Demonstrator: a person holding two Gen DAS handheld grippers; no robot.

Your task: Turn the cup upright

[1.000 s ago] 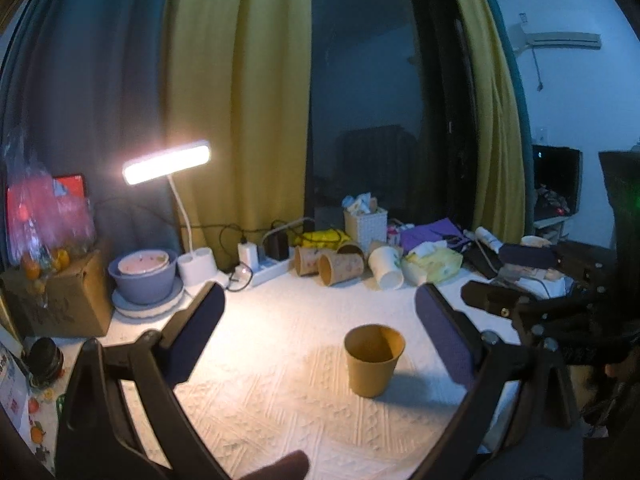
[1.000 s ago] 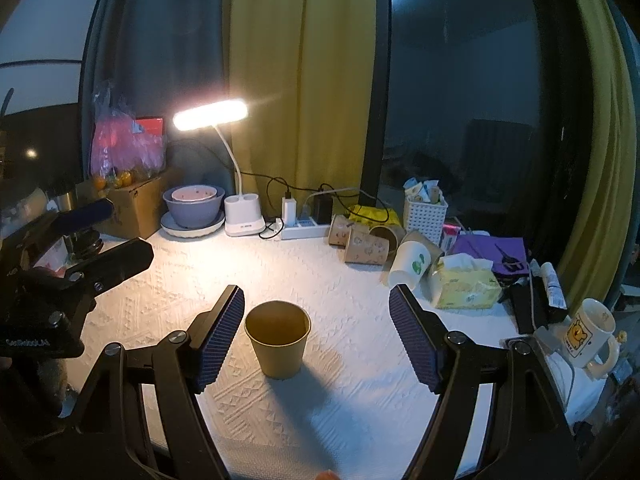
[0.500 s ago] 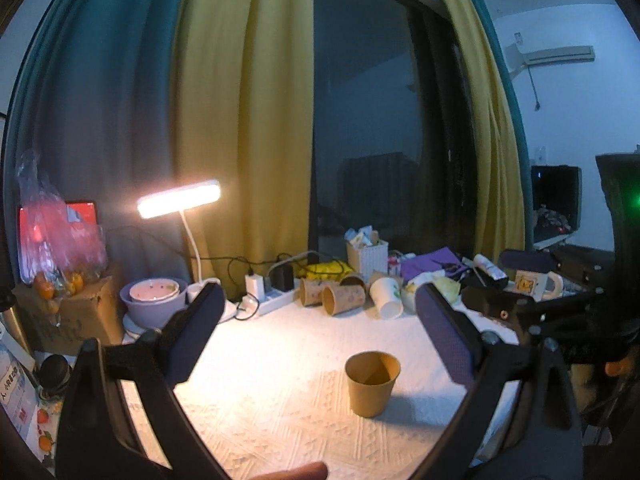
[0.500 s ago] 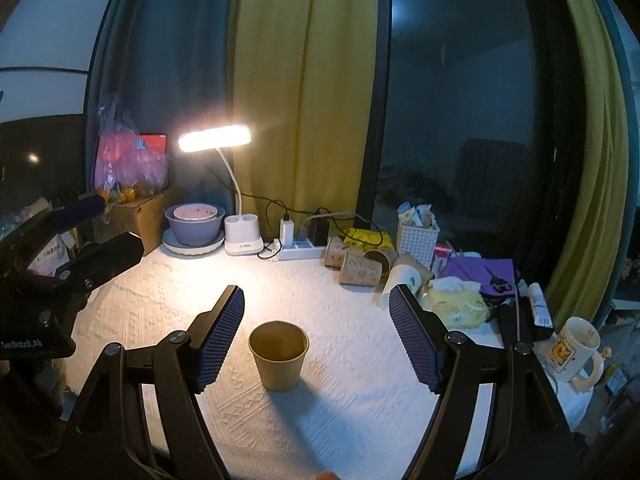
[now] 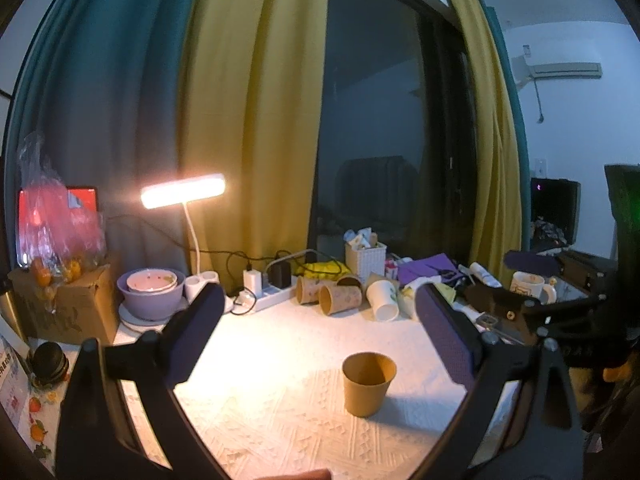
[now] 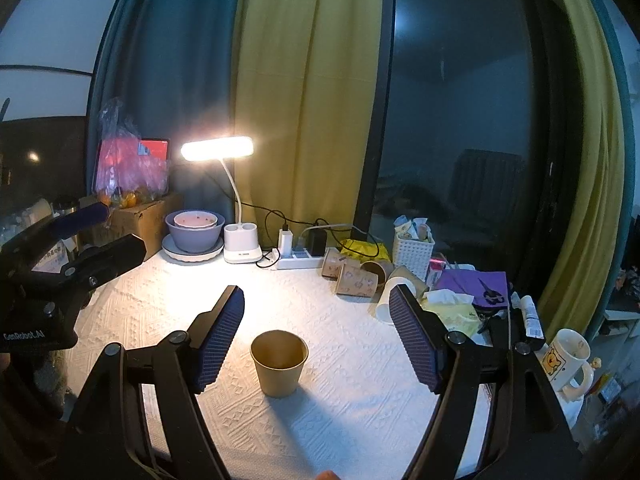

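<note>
A tan paper cup (image 5: 368, 383) stands upright, mouth up, on the white textured cloth (image 5: 280, 412); it also shows in the right wrist view (image 6: 279, 362). My left gripper (image 5: 320, 328) is open and empty, held back from the cup and above the cloth. My right gripper (image 6: 318, 332) is open and empty, with the cup low between its two fingers but apart from both. Each gripper shows at the edge of the other's view.
A lit desk lamp (image 6: 218, 148), a purple bowl on a plate (image 6: 194, 232), a power strip (image 6: 298, 258), several paper cups lying on their sides (image 6: 356, 278), a white basket (image 6: 412, 248), tissues and a bear mug (image 6: 568, 360) line the back and right.
Both grippers have pulled back and tilted up a little, so the cup sits lower and smaller in both views. The cup has stayed upright in place.
</note>
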